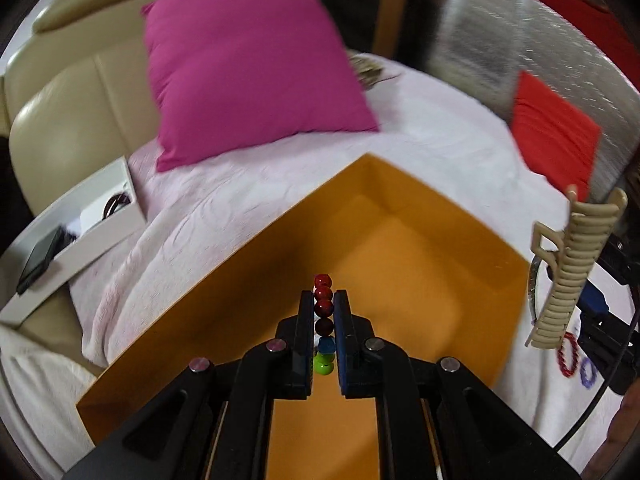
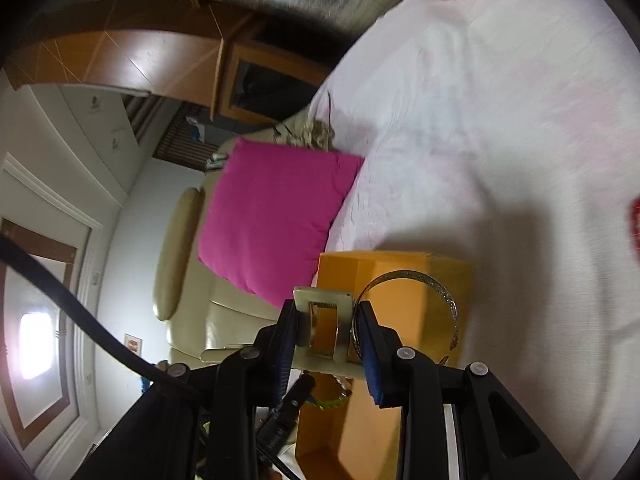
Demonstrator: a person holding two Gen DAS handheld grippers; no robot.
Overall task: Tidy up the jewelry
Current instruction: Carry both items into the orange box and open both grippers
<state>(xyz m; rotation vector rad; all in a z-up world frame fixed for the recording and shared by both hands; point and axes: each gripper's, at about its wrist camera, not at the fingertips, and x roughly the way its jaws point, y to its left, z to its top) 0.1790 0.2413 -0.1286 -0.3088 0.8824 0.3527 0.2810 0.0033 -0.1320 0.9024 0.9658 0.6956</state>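
Observation:
My left gripper [image 1: 324,300] is shut on a string of beads [image 1: 323,294], red at the tip, then dark red, blue and green. It hangs over the open orange box [image 1: 440,216] on the bed. My right gripper [image 2: 326,312] is shut on a beige hair claw clip [image 2: 320,294] and a thin glittery silver bangle [image 2: 448,296] together. It sits near the orange box [image 2: 340,264]. In the left wrist view the same clip [image 1: 568,280] stands just past the box's right wall.
A magenta cushion [image 1: 248,72] and a red cushion [image 1: 552,136] lie on the pale bedspread [image 1: 240,208]. A white tray [image 1: 100,232] with a phone rests on the beige seat [image 1: 60,120] at left. A red ring [image 1: 568,354] and a purple one [image 1: 588,376] lie right of the box.

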